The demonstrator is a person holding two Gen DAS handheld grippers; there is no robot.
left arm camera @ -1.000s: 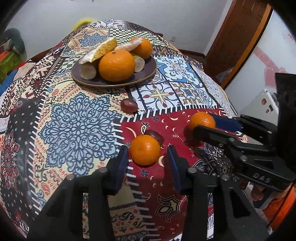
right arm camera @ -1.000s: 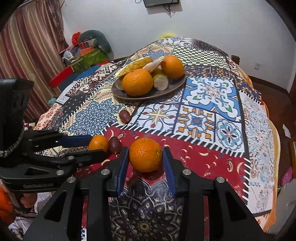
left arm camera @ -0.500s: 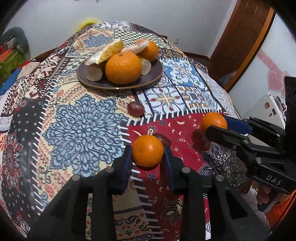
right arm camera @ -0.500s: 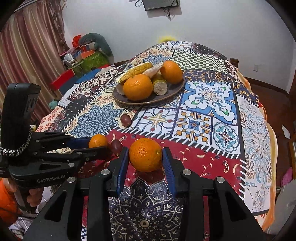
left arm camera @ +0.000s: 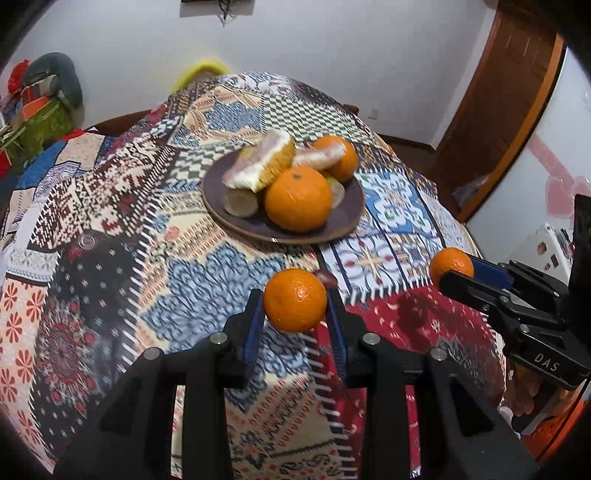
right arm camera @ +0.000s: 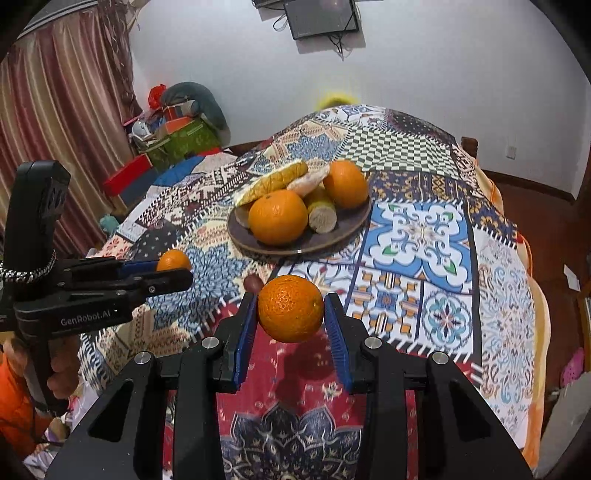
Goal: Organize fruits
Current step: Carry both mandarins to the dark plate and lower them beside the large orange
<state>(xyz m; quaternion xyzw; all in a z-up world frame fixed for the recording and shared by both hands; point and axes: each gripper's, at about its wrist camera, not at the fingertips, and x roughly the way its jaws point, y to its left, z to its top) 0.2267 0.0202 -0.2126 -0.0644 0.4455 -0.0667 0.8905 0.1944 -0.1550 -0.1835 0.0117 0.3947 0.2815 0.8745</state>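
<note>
We held an orange in each gripper above the patchwork tablecloth (left arm camera: 221,288). Our left gripper (left arm camera: 295,321) had its blue pads clamped on the sides of one orange (left arm camera: 294,300), which hung clear of the cloth; its jaws had just been closing on that fruit. Our right gripper (right arm camera: 291,321) was clamped the same way on a second orange (right arm camera: 290,308), also lifted off the table, with its shadow on the red patch below.

In the left wrist view the right gripper came in from the right edge with its orange at the tip of its fingers. In the right wrist view the left gripper came in from the left edge, its orange showing between the fingertips, and a hand (right arm camera: 62,369) in an orange sleeve gripped its handle.

Further back on the table stood a dark round plate (left arm camera: 343,218). On it lay two more oranges, the nearer one (left arm camera: 298,198) at the front and the other (left arm camera: 341,158) behind it, along with pale peeled fruit pieces (left arm camera: 262,162) and a cut brownish chunk (left arm camera: 241,203). A small dark reddish fruit (right arm camera: 252,283) lay on the cloth just behind the held oranges, between them and the plate.

A dark screen (right arm camera: 320,16) hung on the white wall, and striped curtains (right arm camera: 62,122) hung at the left.
</note>
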